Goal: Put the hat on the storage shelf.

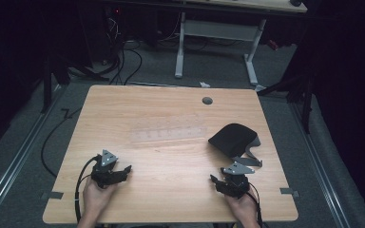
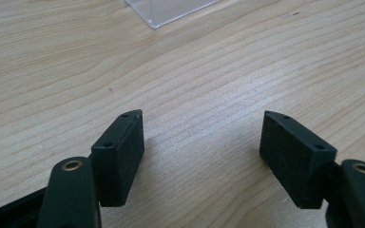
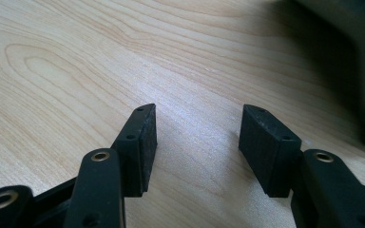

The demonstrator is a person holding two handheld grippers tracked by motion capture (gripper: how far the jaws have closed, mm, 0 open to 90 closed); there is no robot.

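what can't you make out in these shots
- Clear tray: high view, too faint against the wood to tell its compartments; the left gripper view's top edge cuts it to a corner.
- Black cap: right gripper view, a blurred dark shape cut by the frame edge.
- Hole: high view, too small to tell.

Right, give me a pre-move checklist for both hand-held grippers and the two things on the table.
1. Left hand-held gripper jaws open, nothing between: ok.
2. Right hand-held gripper jaws open, nothing between: ok.
3. Clear plastic tray lies flat mid-table, apart from both grippers: ok.
4. Black pouch on the table, ahead of the right gripper, untouched: ok.
5. What the tray holds: cannot tell.
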